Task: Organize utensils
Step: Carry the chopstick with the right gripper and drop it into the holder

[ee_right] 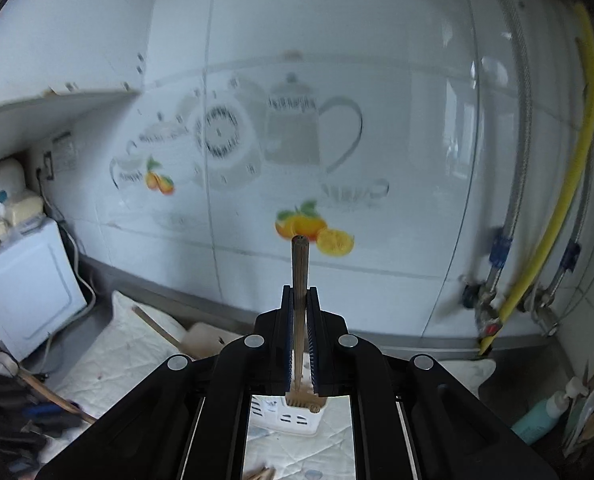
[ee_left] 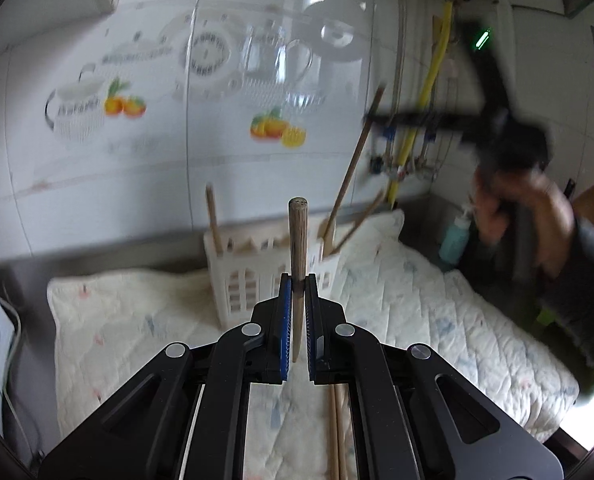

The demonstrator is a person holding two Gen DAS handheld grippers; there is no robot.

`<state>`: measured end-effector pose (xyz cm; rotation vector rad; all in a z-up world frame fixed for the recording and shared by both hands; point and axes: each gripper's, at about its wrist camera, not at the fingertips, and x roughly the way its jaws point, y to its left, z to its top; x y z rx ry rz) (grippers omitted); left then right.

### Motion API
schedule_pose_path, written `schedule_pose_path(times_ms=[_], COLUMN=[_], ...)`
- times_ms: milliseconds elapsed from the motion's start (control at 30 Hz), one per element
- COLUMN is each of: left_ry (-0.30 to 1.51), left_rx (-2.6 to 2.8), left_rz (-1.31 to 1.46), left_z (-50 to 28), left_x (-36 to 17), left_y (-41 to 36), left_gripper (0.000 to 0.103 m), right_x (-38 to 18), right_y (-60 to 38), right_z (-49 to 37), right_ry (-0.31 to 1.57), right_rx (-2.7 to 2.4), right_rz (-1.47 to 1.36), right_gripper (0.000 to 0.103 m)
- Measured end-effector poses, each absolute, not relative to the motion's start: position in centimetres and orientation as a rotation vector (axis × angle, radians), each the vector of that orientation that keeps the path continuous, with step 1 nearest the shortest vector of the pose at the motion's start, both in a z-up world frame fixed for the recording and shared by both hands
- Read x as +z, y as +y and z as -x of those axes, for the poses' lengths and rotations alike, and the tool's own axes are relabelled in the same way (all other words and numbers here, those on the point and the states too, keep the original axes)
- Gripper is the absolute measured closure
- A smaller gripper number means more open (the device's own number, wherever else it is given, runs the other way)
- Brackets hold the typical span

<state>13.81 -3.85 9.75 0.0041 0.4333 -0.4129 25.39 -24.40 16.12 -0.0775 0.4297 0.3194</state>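
My left gripper is shut on a round wooden stick that stands upright between its blue pads. Behind it a white slotted utensil holder stands on a quilted cloth with several wooden sticks leaning in it. In the right wrist view my right gripper is shut on another wooden utensil handle, whose wider lower end hangs over the holder. The left wrist view shows that gripper blurred at upper right, in a person's hand, with its long stick slanting down to the holder's right end.
Loose wooden sticks lie on the cloth near me. A tiled wall with pipes and a yellow hose closes the back. A teal bottle stands at right, a white appliance at left, and a wooden spatula lies by the wall.
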Motion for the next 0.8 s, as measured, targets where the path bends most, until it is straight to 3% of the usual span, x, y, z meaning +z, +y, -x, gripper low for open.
schedule_pose_path(times_ms=[400, 800], left_ry=[0.222, 0.312], left_rx=[-0.336, -0.248], left_rz=[-0.047, -0.014], left_z=[-16.8, -23.5], left_x=[16.9, 14.9], left_y=[-5.6, -4.5], left_gripper=[0.098, 0.098], right_x=[12.1, 11.0], right_y=[-23.7, -24.0], right_z=[-27.7, -28.0], right_ry=[0.531, 0.551], right_rx=[0.33, 0.34], right_rz=[0.108, 0.119], right_gripper=[0.096, 0.096])
